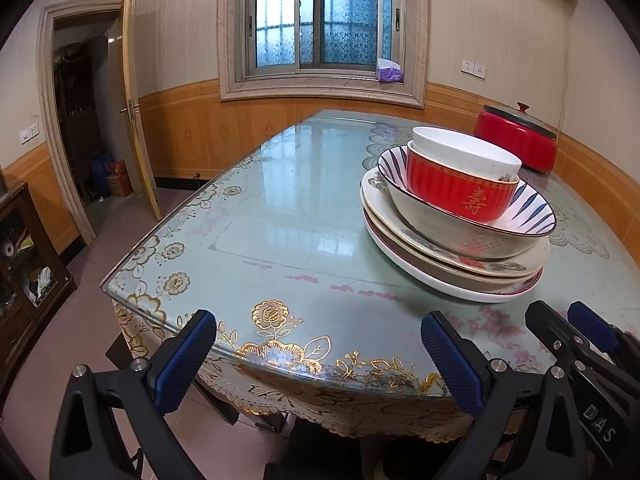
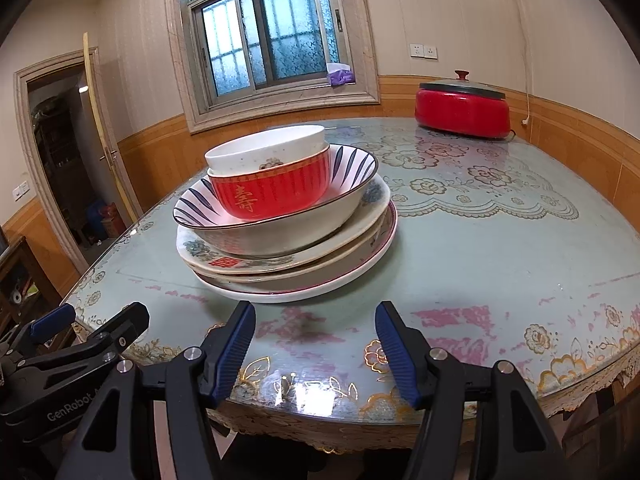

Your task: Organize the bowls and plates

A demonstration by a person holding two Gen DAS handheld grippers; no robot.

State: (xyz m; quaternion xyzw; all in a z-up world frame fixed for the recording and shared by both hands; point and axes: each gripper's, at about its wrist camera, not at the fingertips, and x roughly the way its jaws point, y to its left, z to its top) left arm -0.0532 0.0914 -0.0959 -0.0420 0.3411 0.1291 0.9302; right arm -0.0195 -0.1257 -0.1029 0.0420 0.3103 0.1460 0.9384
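One stack of dishes stands on the glass-topped table (image 1: 280,208). A white bowl (image 1: 468,152) sits in a red bowl (image 1: 456,190), which sits in a striped wide bowl (image 1: 532,216) on several plates (image 1: 452,280). The same stack shows in the right wrist view: white bowl (image 2: 264,150), red bowl (image 2: 276,194), striped bowl (image 2: 280,228), plates (image 2: 304,276). My left gripper (image 1: 320,344) is open and empty at the table's near edge, left of the stack. My right gripper (image 2: 316,338) is open and empty just in front of the stack.
A red lidded pot (image 2: 462,106) stands at the table's far right, also in the left wrist view (image 1: 518,136). A window and wall lie behind. An open door (image 1: 136,92) and a dark cabinet (image 1: 24,256) are at the left. The right gripper's side (image 1: 576,344) shows beside mine.
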